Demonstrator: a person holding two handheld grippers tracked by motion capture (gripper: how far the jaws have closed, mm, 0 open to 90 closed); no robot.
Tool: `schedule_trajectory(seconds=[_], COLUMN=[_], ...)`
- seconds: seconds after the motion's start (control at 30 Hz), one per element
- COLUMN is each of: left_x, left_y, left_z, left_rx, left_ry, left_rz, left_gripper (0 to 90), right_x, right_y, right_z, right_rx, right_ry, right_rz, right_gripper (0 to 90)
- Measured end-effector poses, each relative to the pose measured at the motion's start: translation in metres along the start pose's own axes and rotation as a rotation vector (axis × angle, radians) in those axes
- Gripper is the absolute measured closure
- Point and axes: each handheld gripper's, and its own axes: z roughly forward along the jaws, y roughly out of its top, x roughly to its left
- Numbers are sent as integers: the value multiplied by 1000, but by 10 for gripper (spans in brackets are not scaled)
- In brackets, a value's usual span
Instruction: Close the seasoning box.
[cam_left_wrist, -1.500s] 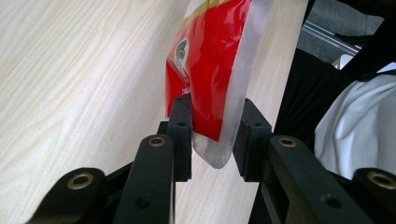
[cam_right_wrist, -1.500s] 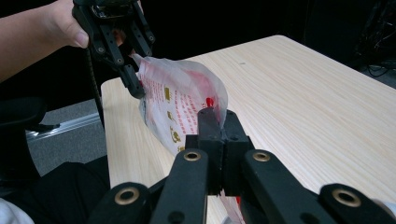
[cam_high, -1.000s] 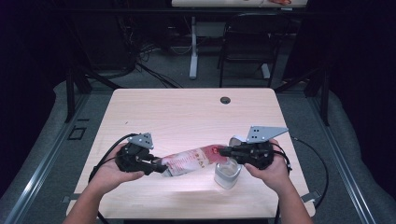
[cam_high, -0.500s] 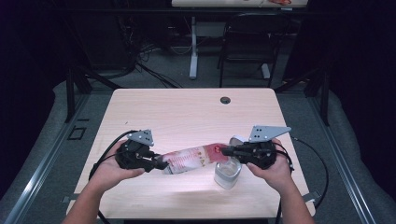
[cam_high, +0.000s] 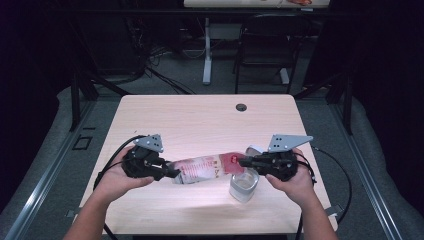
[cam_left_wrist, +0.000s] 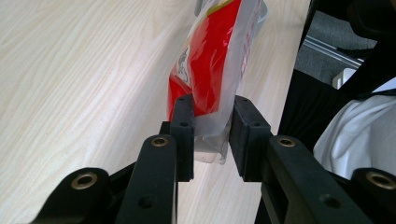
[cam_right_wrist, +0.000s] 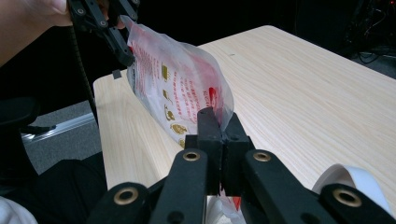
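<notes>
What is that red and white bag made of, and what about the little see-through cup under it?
The red and white printed bag looks like thin glossy plastic film: it crinkles, shines, and is partly see-through. The small clear cup seems to be clear plastic or glass; I can't tell which.

A pale wooden table (round grommet hole near its far edge) bears a clear cup

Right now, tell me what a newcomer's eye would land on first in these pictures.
The red and clear plastic pouch stands out, stretched level between the two hands above the near half of the pale wooden table. The left tool clamps one end and the right tool pinches the other. Just under the right tool, a small clear glass cup stands on the table.
</notes>
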Motion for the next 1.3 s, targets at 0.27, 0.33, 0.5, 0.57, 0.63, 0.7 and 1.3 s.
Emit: schedule_trajectory(seconds=[0.27, 0.33, 0.5, 0.57, 0.63, 0.7, 1.3], left_x=[-1, -1, -1, -1, 0, 0, 0], left_y=[3, 4, 7, 7, 8, 9, 14], left_z=[-6, -7, -8, -8, -8, -8, -11], left_rx=[-7, -9, -9, -13, -14, -16, -30], left_ry=[7, 6, 8, 5, 10, 8, 15], left_rz=[3, 5, 8, 8, 8, 9, 11], left_gripper=[731, 732, 732, 733, 733, 734, 740], right_x=[0, -1, -2, -3, -4, -4, -9], right_y=[-1, -1, -2, -3, -4, -4, -9], right_z=[1, 1, 1, 1, 2, 2, 4], right_rx=[10, 8, 20, 25, 30, 35, 39], right_ry=[-1, 2, -1, -2, -2, 2, 8], right_rz=[2, 7, 8, 12, 18, 20, 39], right_gripper=[896, 896, 895, 895, 894, 892, 884])
